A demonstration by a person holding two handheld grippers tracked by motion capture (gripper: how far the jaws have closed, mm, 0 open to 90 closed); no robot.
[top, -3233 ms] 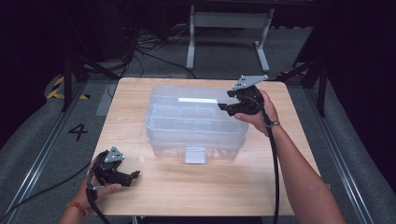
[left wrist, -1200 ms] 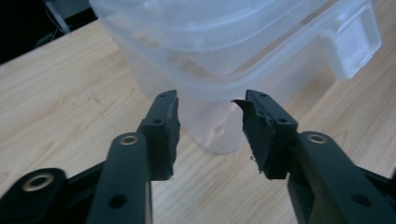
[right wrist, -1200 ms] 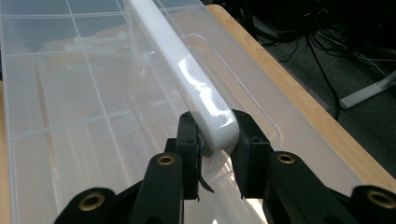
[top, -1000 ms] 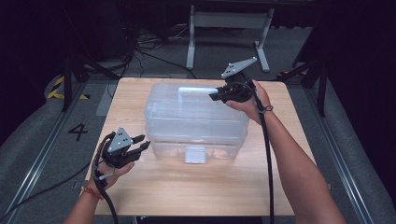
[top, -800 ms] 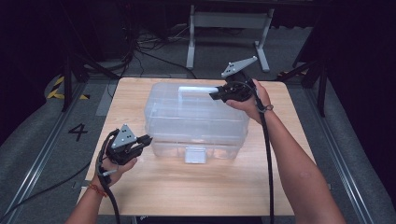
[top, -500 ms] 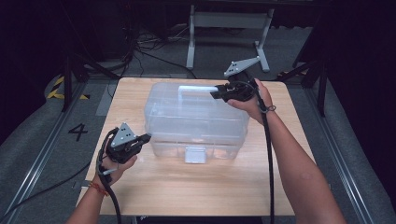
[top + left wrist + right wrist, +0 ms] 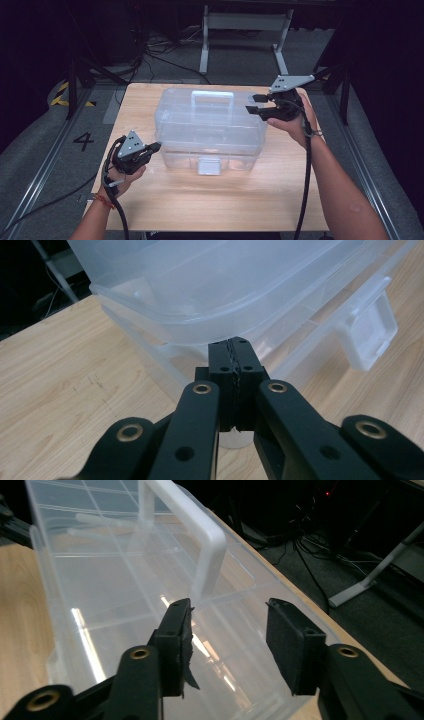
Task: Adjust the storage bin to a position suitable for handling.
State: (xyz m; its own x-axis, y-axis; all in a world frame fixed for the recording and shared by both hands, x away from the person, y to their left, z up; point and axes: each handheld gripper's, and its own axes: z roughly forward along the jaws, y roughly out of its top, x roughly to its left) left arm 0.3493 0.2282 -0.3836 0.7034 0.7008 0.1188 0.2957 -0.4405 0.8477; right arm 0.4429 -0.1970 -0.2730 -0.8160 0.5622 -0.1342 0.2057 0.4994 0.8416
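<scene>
A clear lidded box (image 7: 210,127) sits mid-worktop (image 7: 225,200). Left tongs (image 7: 156,146), pressed together, brace its left-front corner; right tongs (image 7: 252,102), jaws just opening with nothing between, hover over the lid's right end, probably heading for the handle (image 7: 190,527).

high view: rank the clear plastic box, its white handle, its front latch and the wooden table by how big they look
Largest to smallest as they look in the high view:
1. wooden table
2. clear plastic box
3. white handle
4. front latch
The handle looks longer than the latch but thinner, and it lies farther from the camera, so those last two are close.
</scene>
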